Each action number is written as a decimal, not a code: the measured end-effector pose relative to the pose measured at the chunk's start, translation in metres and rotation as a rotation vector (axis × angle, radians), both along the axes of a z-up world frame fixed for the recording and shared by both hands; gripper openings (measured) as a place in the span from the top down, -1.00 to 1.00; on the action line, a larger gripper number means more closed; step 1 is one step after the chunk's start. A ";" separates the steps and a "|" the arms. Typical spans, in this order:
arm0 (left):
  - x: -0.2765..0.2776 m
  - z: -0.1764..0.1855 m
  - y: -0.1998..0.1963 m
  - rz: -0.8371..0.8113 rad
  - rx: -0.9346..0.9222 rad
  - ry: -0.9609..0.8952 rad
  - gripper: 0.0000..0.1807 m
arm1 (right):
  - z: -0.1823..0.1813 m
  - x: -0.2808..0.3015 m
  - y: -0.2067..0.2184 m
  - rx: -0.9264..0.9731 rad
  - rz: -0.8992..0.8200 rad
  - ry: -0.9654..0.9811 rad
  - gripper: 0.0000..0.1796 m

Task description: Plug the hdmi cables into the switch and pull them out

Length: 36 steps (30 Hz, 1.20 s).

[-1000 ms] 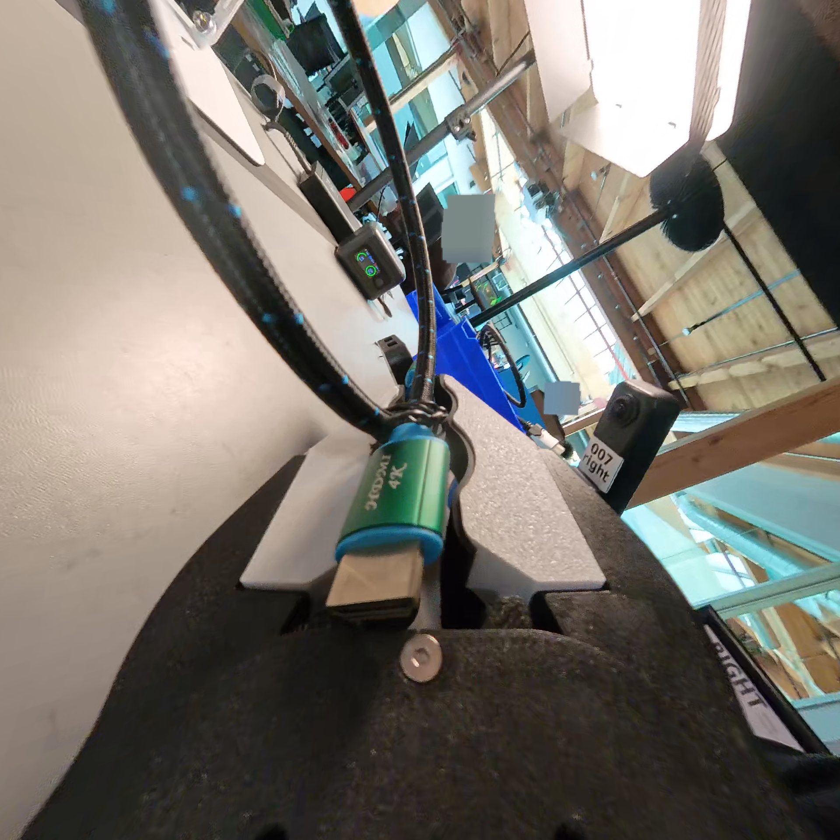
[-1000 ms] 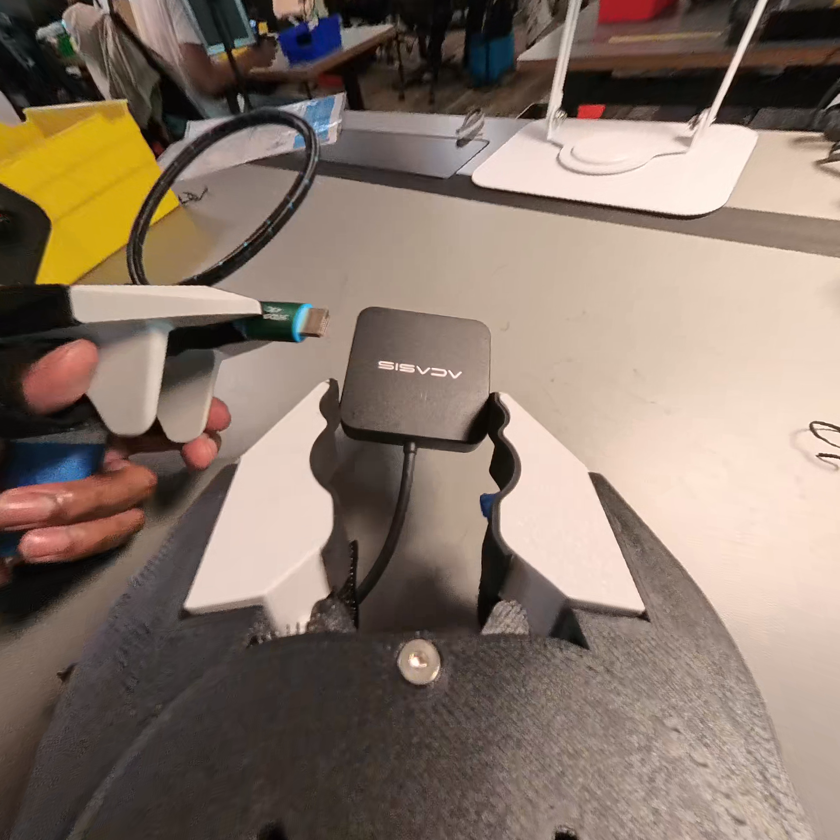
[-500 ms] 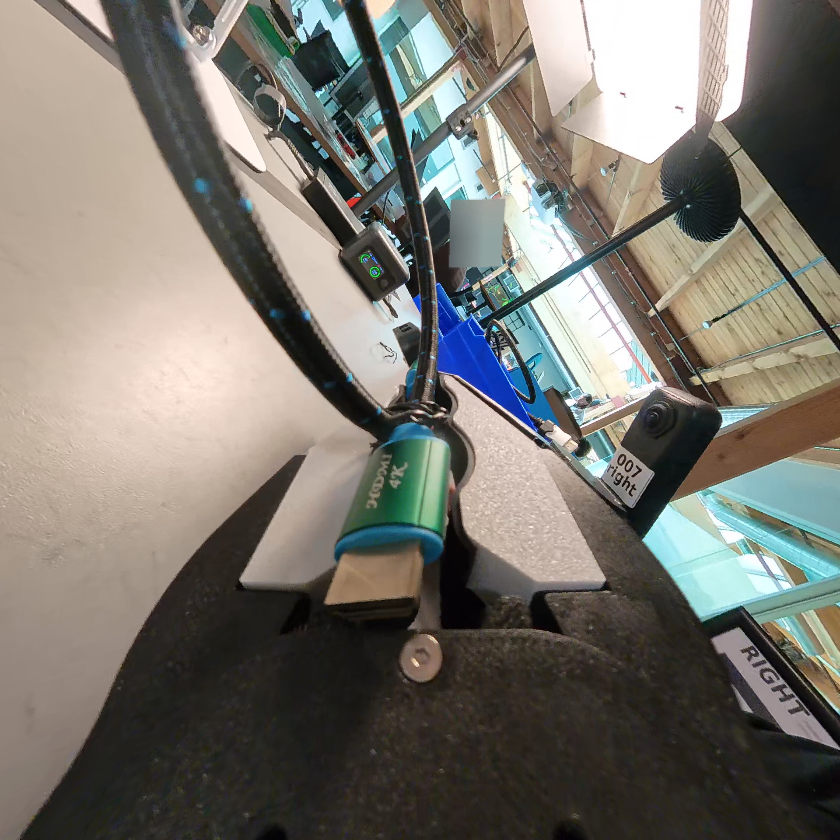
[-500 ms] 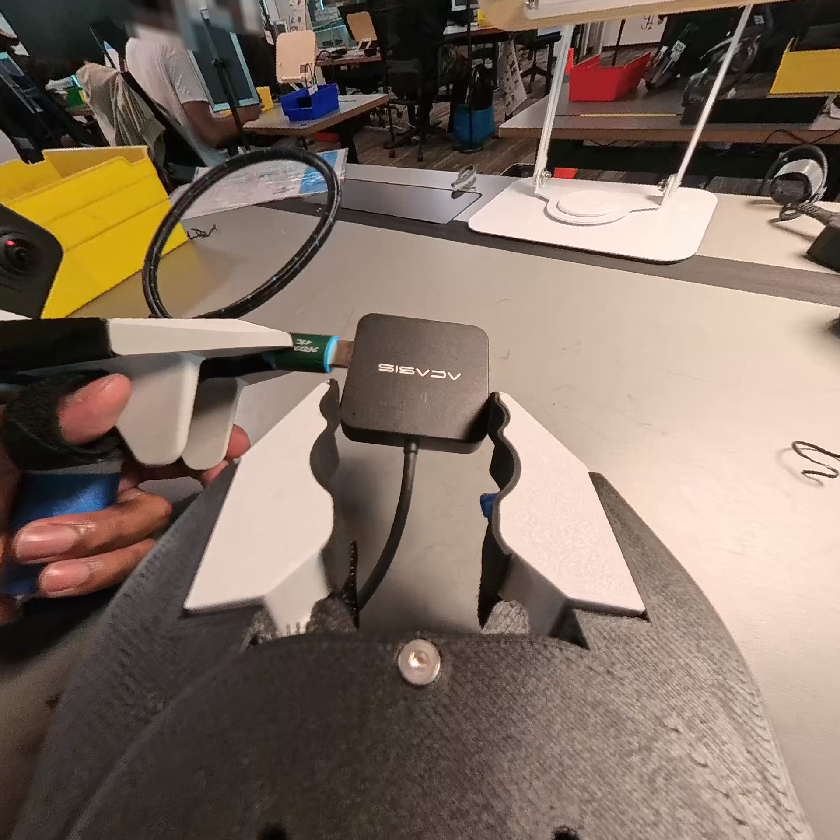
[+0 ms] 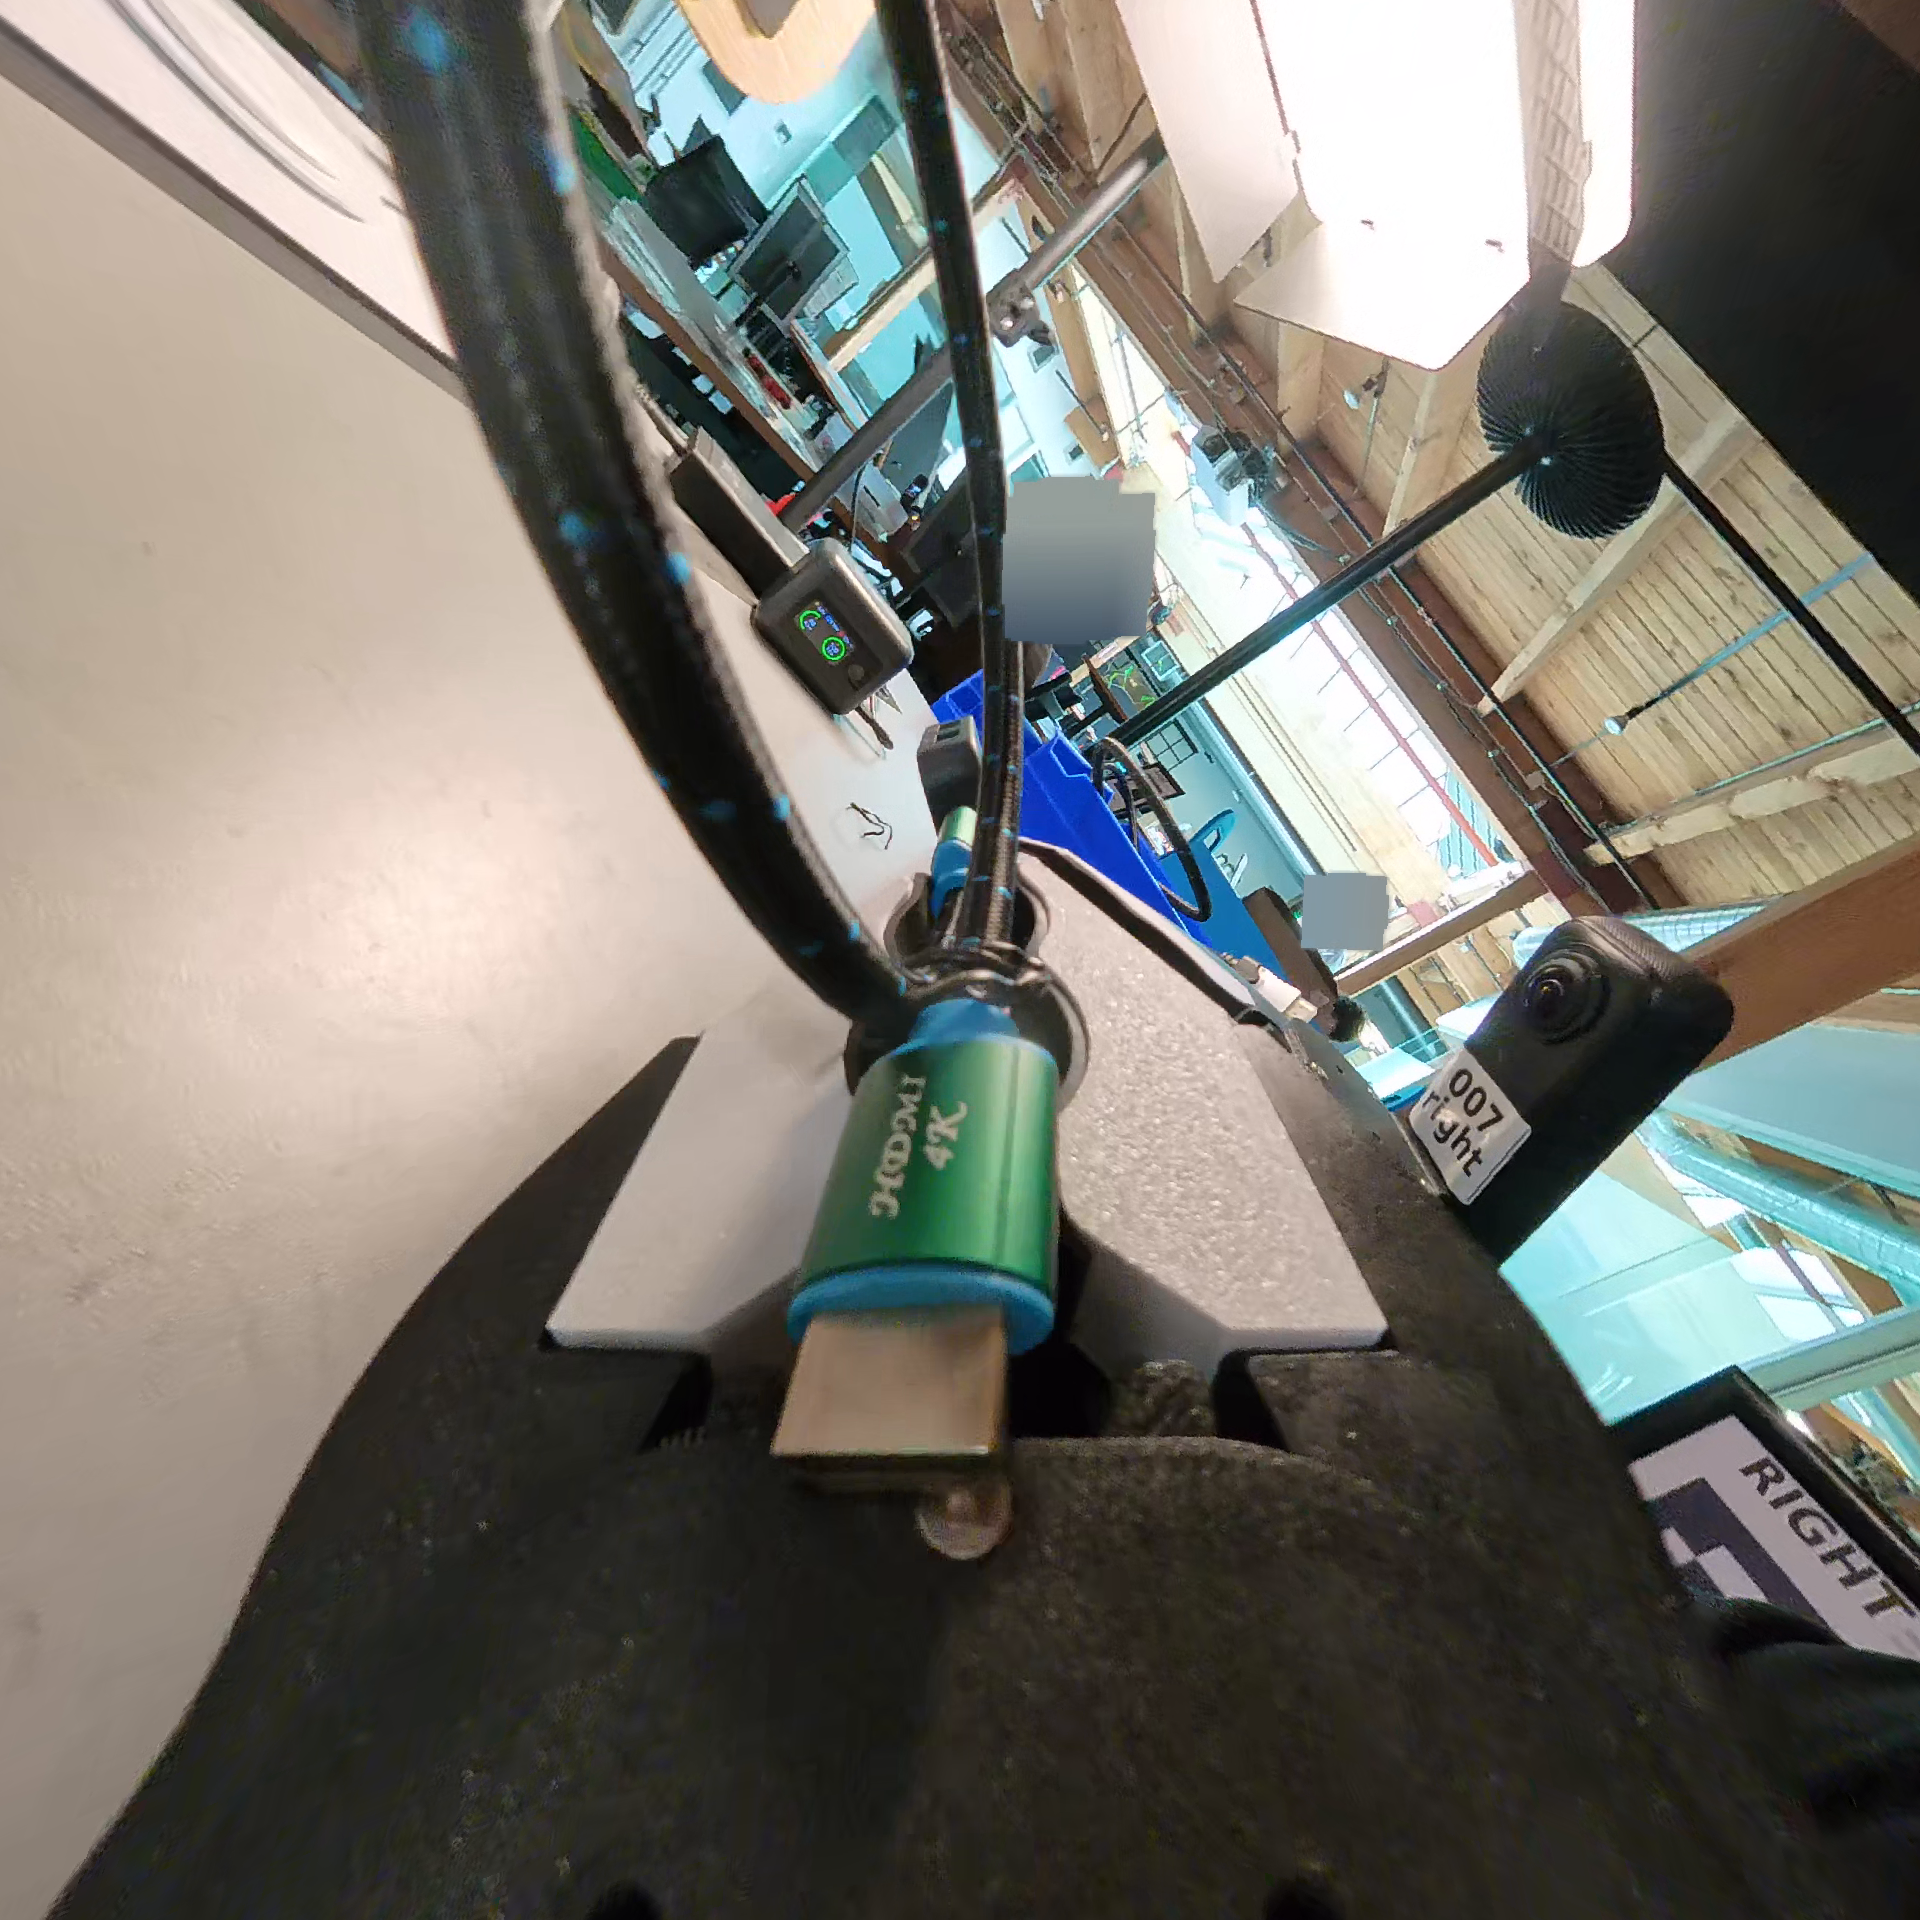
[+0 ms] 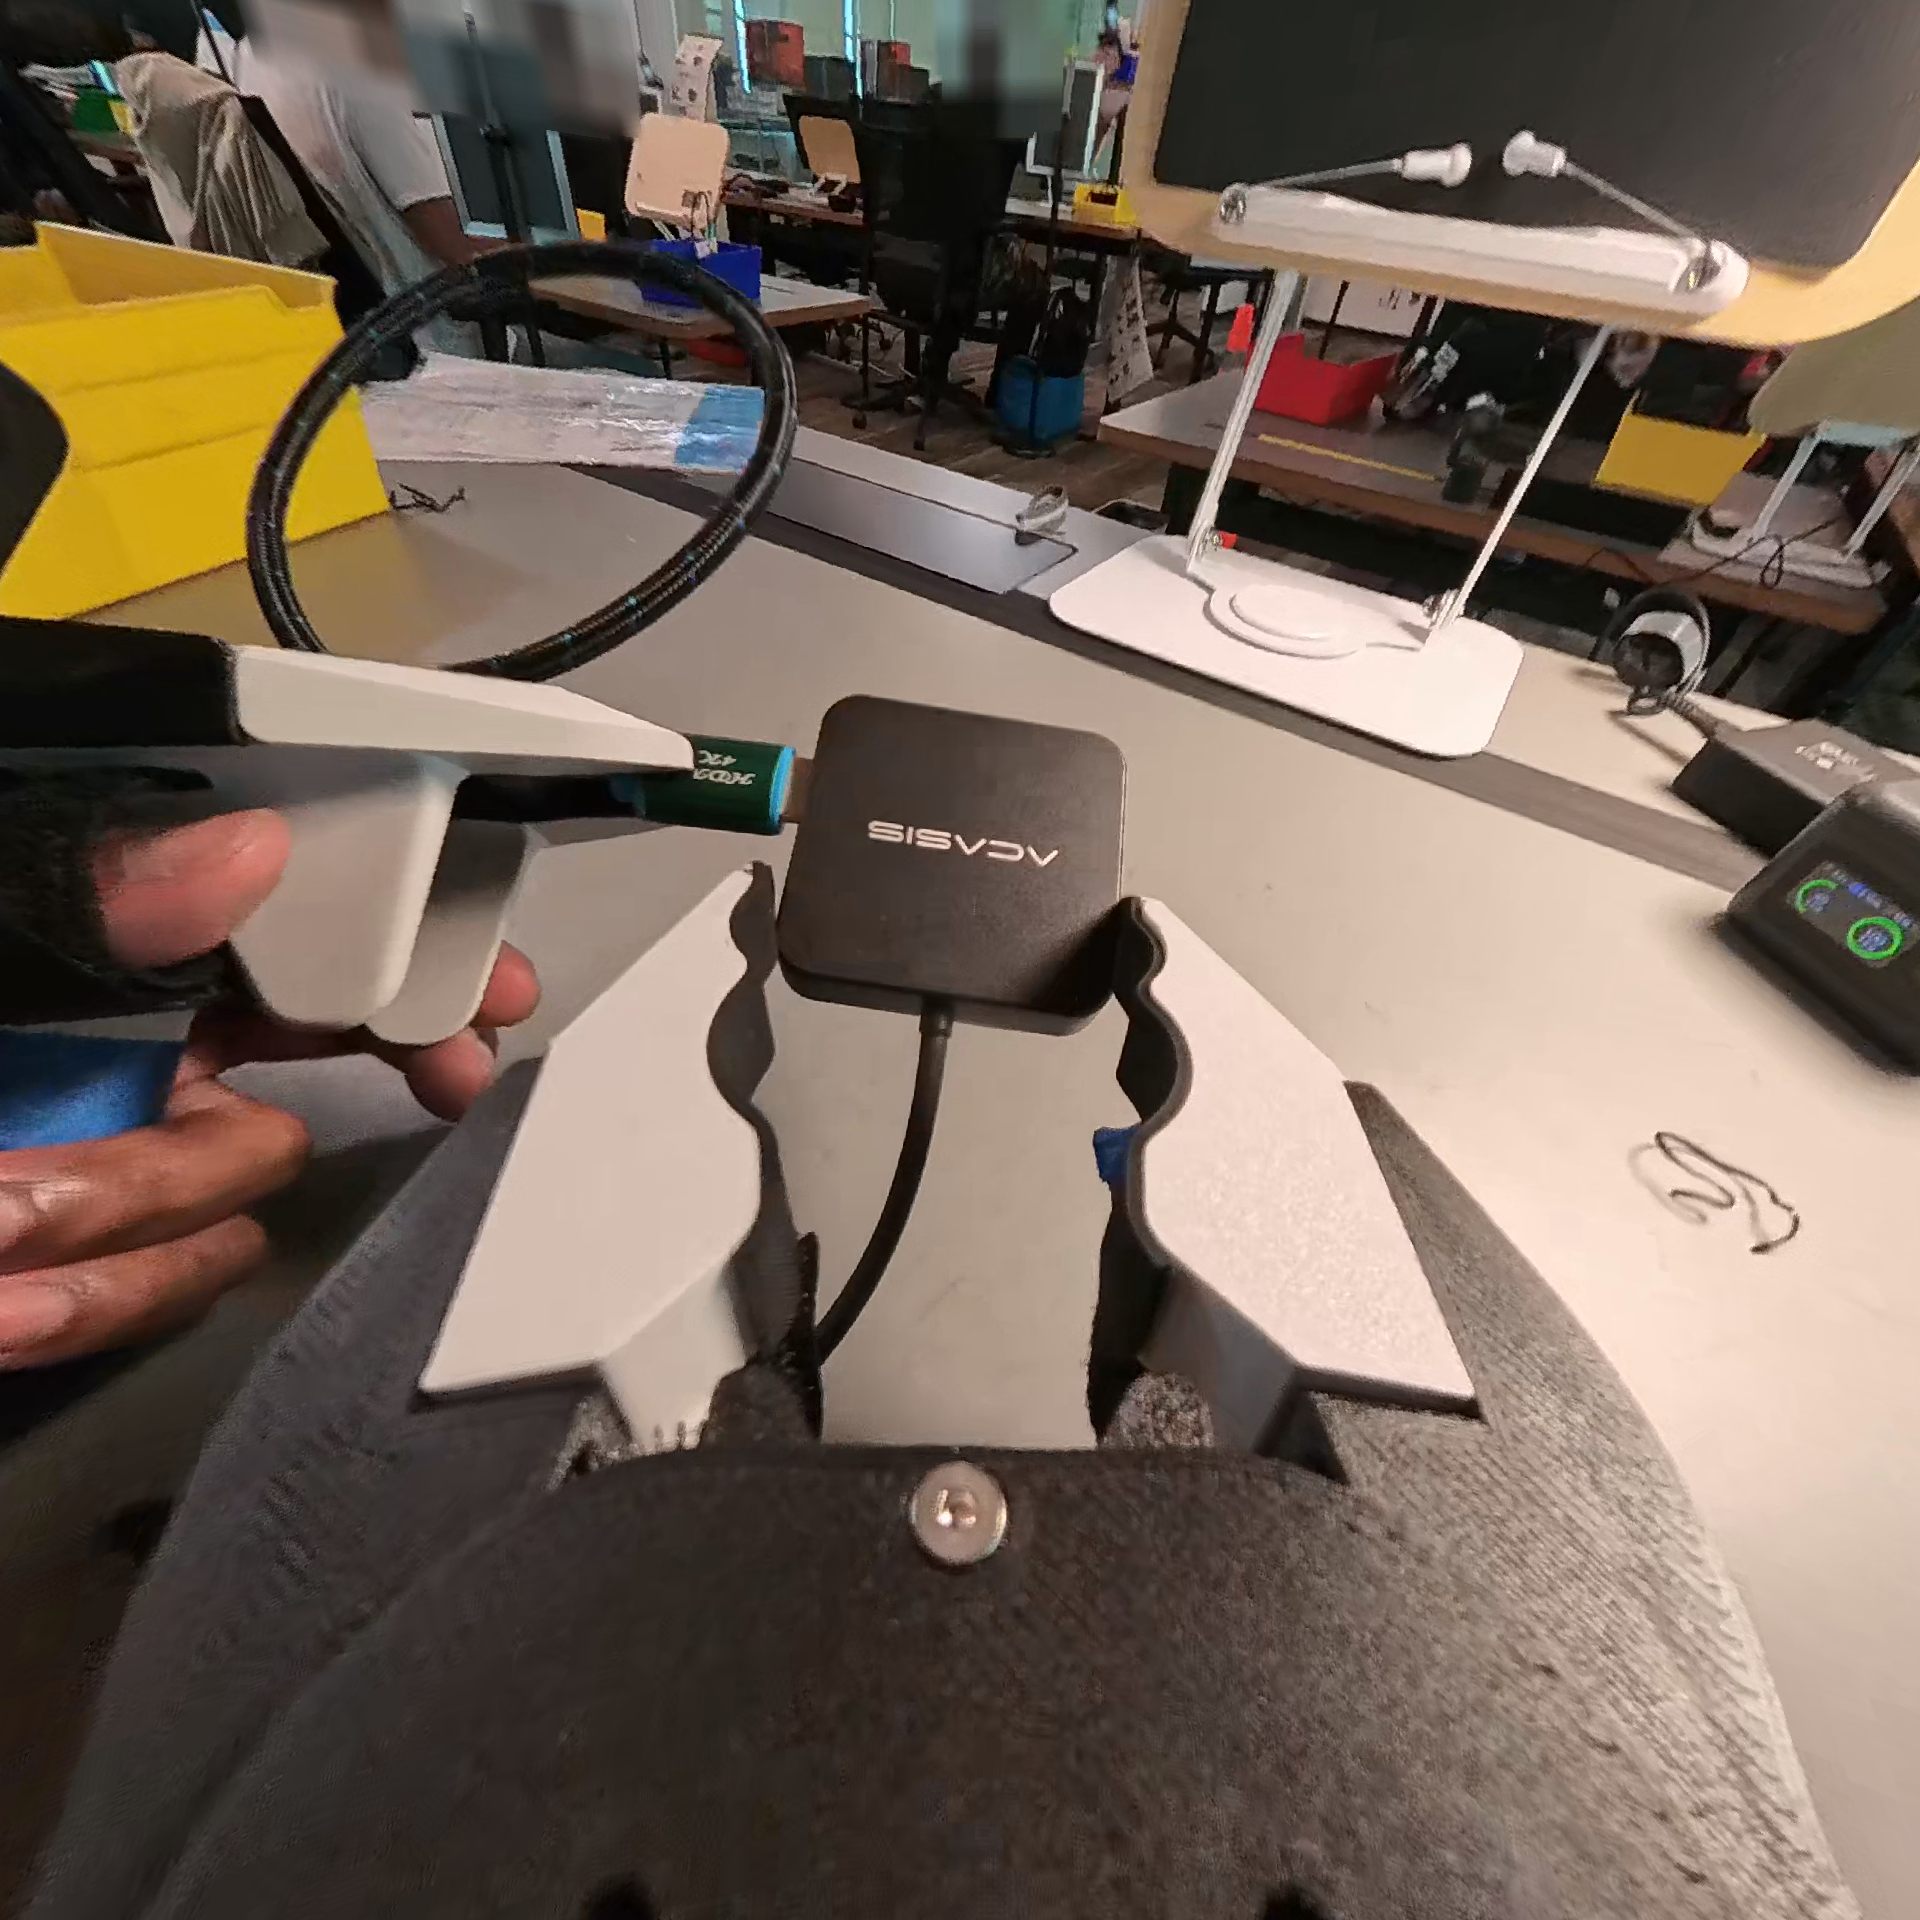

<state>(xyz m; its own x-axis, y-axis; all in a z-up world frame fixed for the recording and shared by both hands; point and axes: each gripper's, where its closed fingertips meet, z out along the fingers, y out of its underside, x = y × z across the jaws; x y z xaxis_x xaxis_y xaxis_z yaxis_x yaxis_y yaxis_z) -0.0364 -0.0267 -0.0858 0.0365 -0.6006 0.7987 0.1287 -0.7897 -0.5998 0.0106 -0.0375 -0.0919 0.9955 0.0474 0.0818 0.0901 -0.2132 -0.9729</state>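
Broadly, the matte grey worktop (image 6: pixel 1299 831) carries everything. On it the right tool (image 6: pixel 951 935), grey wedge fingers on a black textured body, is closed narrowly on the near edge of the switch (image 6: pixel 951 847), a flat, rounded-square black box with white lettering and a thin black lead. The left tool (image 6: pixel 665 769) pinches a green metal hdmi plug (image 6: pixel 732 784), lettered in pale print, its tip touching the switch's left side. Behind loops the braided black-and-blue cable (image 6: pixel 520 468).

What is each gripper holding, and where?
Left gripper clamps the green HDMI plug by its rear; right gripper grips the black switch by its sides.
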 end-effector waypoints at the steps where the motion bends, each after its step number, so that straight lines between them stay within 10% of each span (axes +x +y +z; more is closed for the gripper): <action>1: 0.000 0.001 -0.001 -0.007 0.015 -0.002 0.86 | 0.002 0.000 0.000 0.009 0.011 -0.012 0.25; 36: 0.007 0.014 -0.032 -0.306 0.201 -0.054 0.87 | 0.026 -0.002 -0.024 0.113 0.259 -0.275 0.20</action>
<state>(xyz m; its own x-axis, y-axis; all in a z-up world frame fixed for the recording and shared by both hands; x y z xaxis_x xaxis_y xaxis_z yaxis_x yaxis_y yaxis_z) -0.0296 -0.0589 -0.0718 -0.2076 -0.7226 0.6594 -0.0595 -0.6635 -0.7458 0.0089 -0.0614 -0.0656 0.8920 0.2696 0.3628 0.3873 -0.0421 -0.9210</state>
